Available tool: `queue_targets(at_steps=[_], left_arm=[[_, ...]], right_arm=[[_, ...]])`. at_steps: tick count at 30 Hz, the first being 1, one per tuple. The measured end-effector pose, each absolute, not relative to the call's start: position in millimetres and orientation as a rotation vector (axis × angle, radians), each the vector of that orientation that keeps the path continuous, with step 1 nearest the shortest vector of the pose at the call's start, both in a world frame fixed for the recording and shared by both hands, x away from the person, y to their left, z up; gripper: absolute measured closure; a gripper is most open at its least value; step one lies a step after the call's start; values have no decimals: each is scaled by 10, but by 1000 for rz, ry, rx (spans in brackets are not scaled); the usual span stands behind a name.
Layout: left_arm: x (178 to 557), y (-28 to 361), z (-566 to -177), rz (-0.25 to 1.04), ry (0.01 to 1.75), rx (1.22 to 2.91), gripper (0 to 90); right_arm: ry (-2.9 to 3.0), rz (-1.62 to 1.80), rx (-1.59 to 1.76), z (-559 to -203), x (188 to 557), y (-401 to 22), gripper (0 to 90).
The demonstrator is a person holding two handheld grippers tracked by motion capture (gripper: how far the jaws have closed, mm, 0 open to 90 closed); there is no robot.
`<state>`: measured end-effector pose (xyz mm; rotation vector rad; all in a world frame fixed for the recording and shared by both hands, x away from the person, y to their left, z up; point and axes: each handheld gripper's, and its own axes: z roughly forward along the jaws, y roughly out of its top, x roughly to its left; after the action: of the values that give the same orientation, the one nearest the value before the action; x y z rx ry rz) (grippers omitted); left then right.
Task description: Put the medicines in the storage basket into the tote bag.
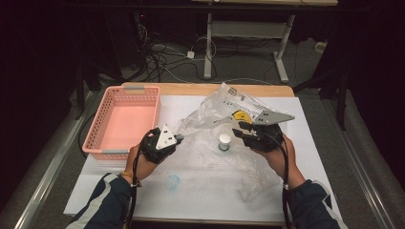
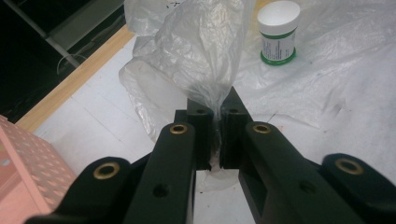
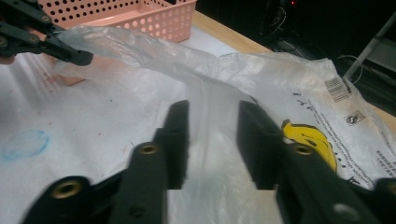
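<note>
Pink plastic marks the far left of the high view: a perforated basket (image 1: 125, 121) sits on the counter (image 1: 200, 191) at about 10 o'clock from the counter's middle, its near corner just beside the left hand (image 1: 143, 160). That hand comes up from the 7 o'clock edge in a dark sleeve with a pale stripe, forearm angled toward 1 o'clock, and carries the left tongs (image 1: 180, 137) pointing toward 3 o'clock. In the left gripper view the left tongs (image 2: 215, 112) are pinched tight on a gathered fold of the clear plastic bag (image 2: 201, 51), which rises from between the jaws toward 12 o'clock.

At the middle of the counter the bag (image 1: 224, 114) lies crumpled and partly lifted, stretched between the two hands. A small white jar with a green band (image 1: 224, 142) stands upright on the counter under the raised film, between the tongs; in the left gripper view the jar (image 2: 278, 32) sits at about 1 o'clock. A faint blue ring mark (image 1: 173, 182) shows on the white sheet at 6 o'clock from the left hand.

On the right, the right hand (image 1: 274, 152) enters from 5 o'clock, forearm leaning toward 11 o'clock, wrist bent so the right tongs (image 1: 237, 129) face 9 o'clock. In the right gripper view the right tongs (image 3: 212, 135) stand narrowly parted with bag film (image 3: 280, 98) lying between the jaws; whether they touch it I cannot tell. A yellow print (image 3: 310, 144) on the bag lies at 3 o'clock of those jaws.
</note>
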<state>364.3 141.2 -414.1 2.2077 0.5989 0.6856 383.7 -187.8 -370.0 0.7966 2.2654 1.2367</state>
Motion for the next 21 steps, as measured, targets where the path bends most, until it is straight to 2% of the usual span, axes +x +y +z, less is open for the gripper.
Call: queue_targets(at_steps=[2, 6, 15, 21], left_arm=[[3642, 1410, -4147, 686, 599, 2209, 841], [3635, 1401, -4160, 689, 594, 2218, 841], [3612, 1367, -4208, 690, 579, 2247, 841], [3597, 1340, -4242, 686, 568, 2266, 840]], right_arm=[[2248, 1250, 791, -3679, 3780, -1922, 534], [2207, 1296, 737, -3636, 3542, -2051, 431], [2234, 1284, 750, -3817, 3073, -2441, 321], [2317, 1210, 728, -4044, 2865, -2585, 307]])
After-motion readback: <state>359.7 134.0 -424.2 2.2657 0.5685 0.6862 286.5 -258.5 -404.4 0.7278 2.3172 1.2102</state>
